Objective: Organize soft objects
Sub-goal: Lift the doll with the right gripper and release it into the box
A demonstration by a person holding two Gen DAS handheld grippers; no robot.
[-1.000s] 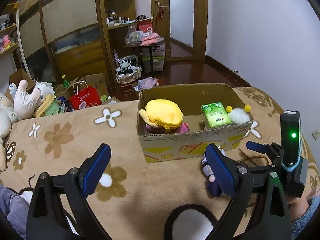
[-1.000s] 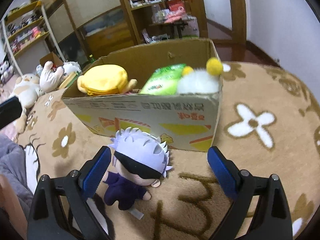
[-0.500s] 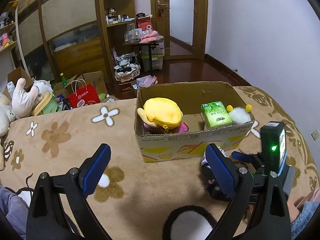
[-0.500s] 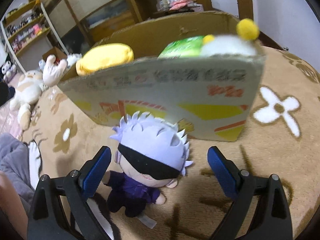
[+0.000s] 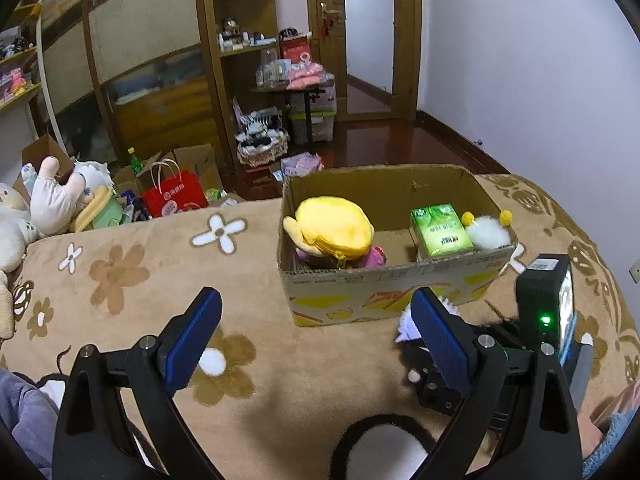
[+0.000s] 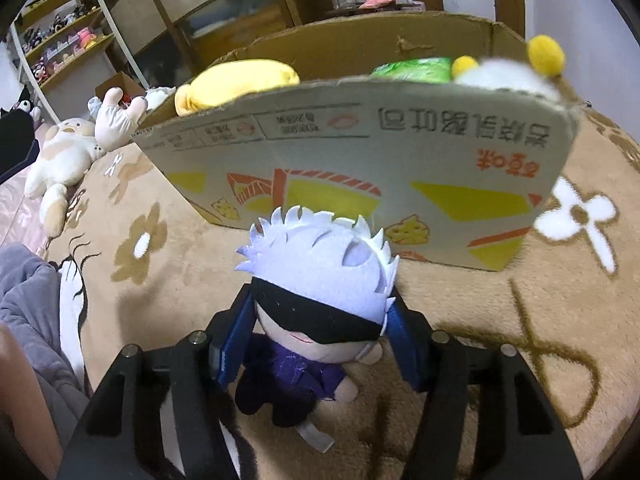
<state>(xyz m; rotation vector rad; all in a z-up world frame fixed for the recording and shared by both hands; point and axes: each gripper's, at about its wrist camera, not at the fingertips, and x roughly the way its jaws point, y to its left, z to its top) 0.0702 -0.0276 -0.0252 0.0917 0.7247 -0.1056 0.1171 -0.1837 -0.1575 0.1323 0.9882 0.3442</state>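
Note:
A white-haired doll with a black blindfold and purple clothes lies on the brown flowered blanket in front of a cardboard box. My right gripper is shut on the doll's head, its blue pads pressing both sides. In the left wrist view the doll's white hair peeks out beside the box, which holds a yellow plush, a green tissue pack and a white fluffy toy. My left gripper is open and empty above the blanket.
Plush toys lie at the blanket's far left edge. A red paper bag and cartons stand on the floor beyond. Wooden shelves and a door are behind. A grey sleeve is at the lower left.
My right gripper moved forward and down over the doll and closed on its head. The left gripper stayed open and shifted little.

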